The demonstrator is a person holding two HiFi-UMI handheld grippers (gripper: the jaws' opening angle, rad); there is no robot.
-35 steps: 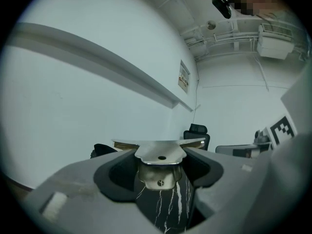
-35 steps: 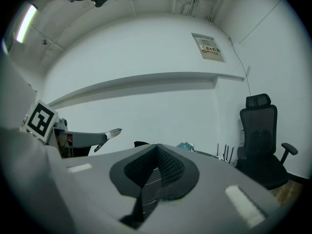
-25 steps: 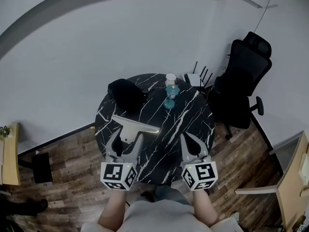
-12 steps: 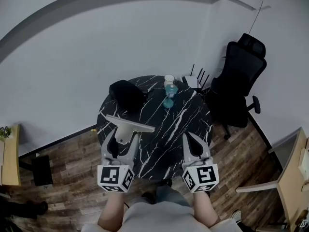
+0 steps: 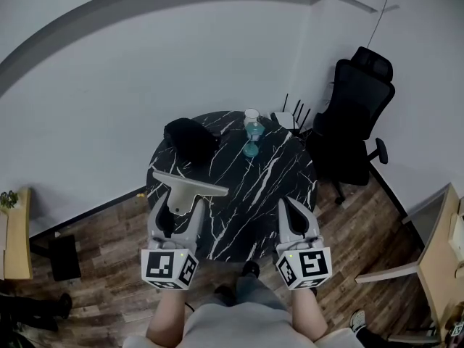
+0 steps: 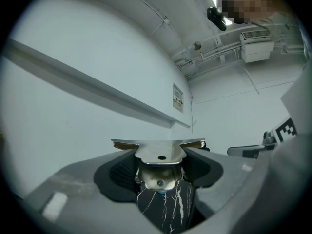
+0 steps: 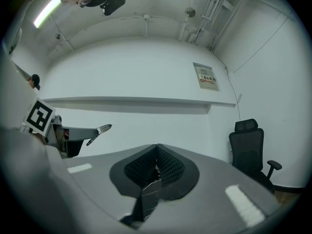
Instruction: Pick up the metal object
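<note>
Kept the right gripper (image 5: 288, 206) shut and empty. Drew the left gripper (image 5: 180, 204) slightly back toward the body, jaws wide, clamping the metal object (image 5: 190, 184) by its stem above the marble table's (image 5: 254, 187) near edge. Judged pickup essentially done.

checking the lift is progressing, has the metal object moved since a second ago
Yes. In the head view the metal object in the left gripper has shifted toward the table's left rim.
</note>
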